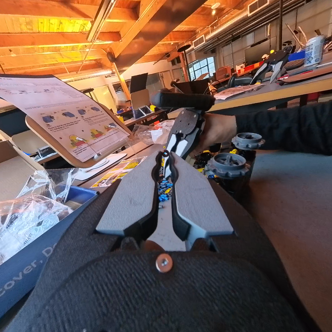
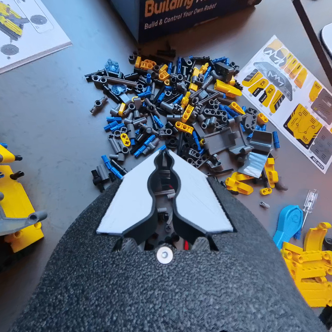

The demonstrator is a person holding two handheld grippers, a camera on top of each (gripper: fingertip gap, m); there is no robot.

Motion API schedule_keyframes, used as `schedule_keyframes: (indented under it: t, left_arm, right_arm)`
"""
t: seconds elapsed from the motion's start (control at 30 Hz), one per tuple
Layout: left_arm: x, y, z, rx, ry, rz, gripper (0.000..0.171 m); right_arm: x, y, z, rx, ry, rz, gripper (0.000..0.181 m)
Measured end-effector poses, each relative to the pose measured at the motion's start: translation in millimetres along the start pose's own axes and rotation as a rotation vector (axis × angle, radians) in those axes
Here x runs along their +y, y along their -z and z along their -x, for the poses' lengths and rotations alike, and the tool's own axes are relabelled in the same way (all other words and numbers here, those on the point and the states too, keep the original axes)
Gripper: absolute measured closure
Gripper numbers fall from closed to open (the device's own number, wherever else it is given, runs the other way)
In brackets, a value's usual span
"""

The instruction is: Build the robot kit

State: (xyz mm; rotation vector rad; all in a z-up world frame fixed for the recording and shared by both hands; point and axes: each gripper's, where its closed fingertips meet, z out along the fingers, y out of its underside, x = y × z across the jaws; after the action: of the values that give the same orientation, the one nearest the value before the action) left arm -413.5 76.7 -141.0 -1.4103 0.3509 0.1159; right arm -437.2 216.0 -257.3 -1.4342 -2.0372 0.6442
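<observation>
My left gripper [image 1: 164, 154] is shut on a small black ring-shaped piece [image 1: 164, 153] pinched at its very tips, held above the table. Beyond it a hand [image 1: 215, 129] holds my right gripper [image 1: 177, 149], which points down into a pile of small blue, grey, black and yellow building pieces [image 2: 179, 107]. In the right wrist view my right gripper [image 2: 164, 151] has its fingers closed together, tips down in the near edge of the pile. A blue pin [image 2: 162, 148] lies right at the tips. I cannot tell whether it is pinched.
An instruction sheet on a stand [image 1: 62, 116] and a blue box of clear bags [image 1: 36, 206] are at left. Grey wheels on a black model [image 1: 226, 165] are at right. A sticker sheet [image 2: 287, 100], dark box [image 2: 179, 18], manual [image 2: 27, 27], yellow assemblies [image 2: 16, 206] [image 2: 309, 269], a blue tool [image 2: 289, 224] and a screwdriver [image 2: 309, 203] surround the pile. The screwdriver [image 2: 309, 203] is about 20 centimetres from my right fingertips and 35 centimetres from my left.
</observation>
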Motion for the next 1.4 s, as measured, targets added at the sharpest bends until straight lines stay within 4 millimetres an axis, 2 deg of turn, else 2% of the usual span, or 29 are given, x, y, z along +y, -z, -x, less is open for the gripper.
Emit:
schedule_keyframes:
  t: [0.13, 0.27, 0.4, 0.47, 0.57, 0.67, 0.7, 0.8, 0.9, 1.03, 1.1, 1.23, 1.4]
  left_arm:
    - [0, 0, 0, 0.001, 0.0, 0.002, 0.168]
    - [0, 0, -1, 0.001, 0.0, 0.002, 0.169]
    - [-1, 1, 0, 0.001, 0.005, -0.005, 0.169]
    - [-1, 0, 0, 0.002, 0.004, -0.005, 0.168]
    - [-1, 0, -1, 0.004, 0.005, -0.005, 0.168]
    - [-1, 0, -1, 0.004, 0.005, -0.004, 0.168]
    - [-1, 0, -1, 0.004, 0.004, -0.003, 0.168]
    - [-1, 0, -2, 0.005, 0.003, 0.0, 0.168]
    - [-1, 0, -1, 0.006, 0.006, 0.0, 0.168]
    - [0, 0, -2, 0.008, 0.003, 0.002, 0.169]
    - [-1, 0, -2, 0.009, 0.001, 0.001, 0.169]
    - [-1, 0, -2, 0.007, 0.0, 0.0, 0.168]
    - [-1, 0, -3, 0.009, -0.004, 0.0, 0.168]
  right_arm:
    - [8, -4, -1, 0.0, 0.008, 0.043, 0.177]
    - [0, -2, 6, -0.035, 0.014, 0.006, 0.177]
    - [9, -2, 5, -0.024, 0.034, 0.063, 0.176]
    - [5, 2, 3, -0.013, 0.027, 0.032, 0.176]
    - [-6, 7, 11, -0.077, -0.002, -0.036, 0.175]
    - [7, 0, 15, -0.09, 0.038, 0.038, 0.176]
    - [8, -1, 18, -0.102, 0.048, 0.037, 0.181]
    - [8, 3, 11, -0.075, 0.043, 0.032, 0.176]
    - [-3, 9, 10, -0.102, -0.006, -0.055, 0.176]
    - [-3, 8, 1, -0.054, 0.001, -0.059, 0.176]
    - [-3, 7, 8, -0.094, 0.001, -0.059, 0.176]
    - [10, 1, 15, -0.11, 0.058, 0.016, 0.176]
    - [2, 6, 17, -0.123, 0.044, -0.03, 0.176]
